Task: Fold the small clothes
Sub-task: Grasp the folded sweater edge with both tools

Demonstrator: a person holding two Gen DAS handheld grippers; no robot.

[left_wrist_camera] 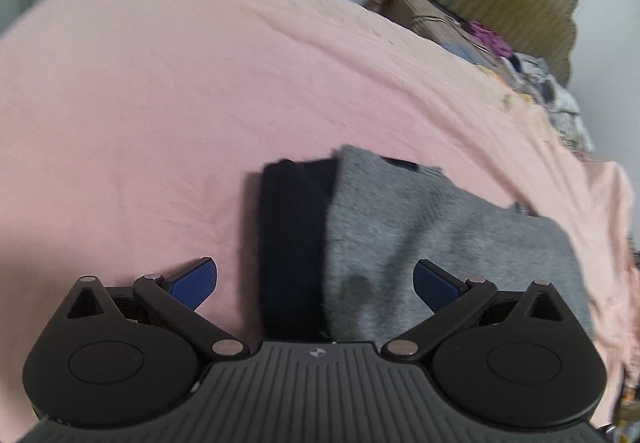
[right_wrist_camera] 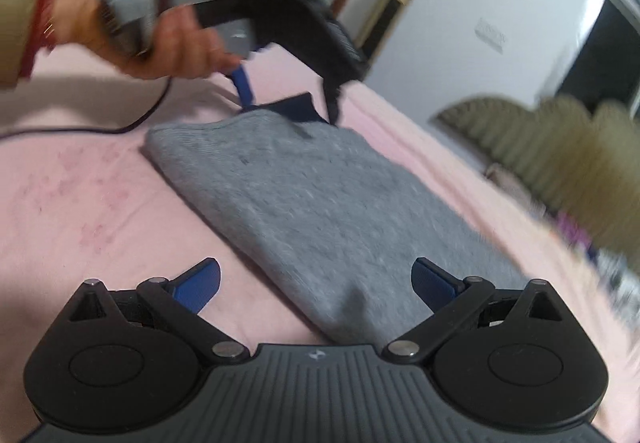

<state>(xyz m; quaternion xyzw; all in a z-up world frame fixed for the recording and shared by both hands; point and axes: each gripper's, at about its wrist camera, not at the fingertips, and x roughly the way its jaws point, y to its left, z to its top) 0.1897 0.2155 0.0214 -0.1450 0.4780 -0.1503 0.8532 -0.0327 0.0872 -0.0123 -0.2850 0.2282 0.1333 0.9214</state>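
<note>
Your left gripper (left_wrist_camera: 316, 283) is spread wide w/ nothing between the blue pads (left_wrist_camera: 192, 285). It sits bottom centre of its own view, over the near end of the folded pile. Your right gripper (right_wrist_camera: 316, 283) is likewise wide and empty, low centre in the right wrist view, w/ the grey garment (right_wrist_camera: 312, 211) running from it up toward frame centre.

That grey garment lies folded on the pink sheet (left_wrist_camera: 160, 103). In the left wrist view a dark garment (left_wrist_camera: 292, 243) sticks out from under its left side, so the stack isn't square.

Upper left of the right wrist view: your hand (right_wrist_camera: 160, 15) holds the left unit, its tips at the grey piece's far edge. Can't tell if they touch, too blurred.

Risks, as I judge them:
- A pad snags the top layer on the way out and undoes the fold.
- Grabbing grey only leaves the dark one behind.
- The cable (right_wrist_camera: 100, 123) at left drags across the cloth.
</note>
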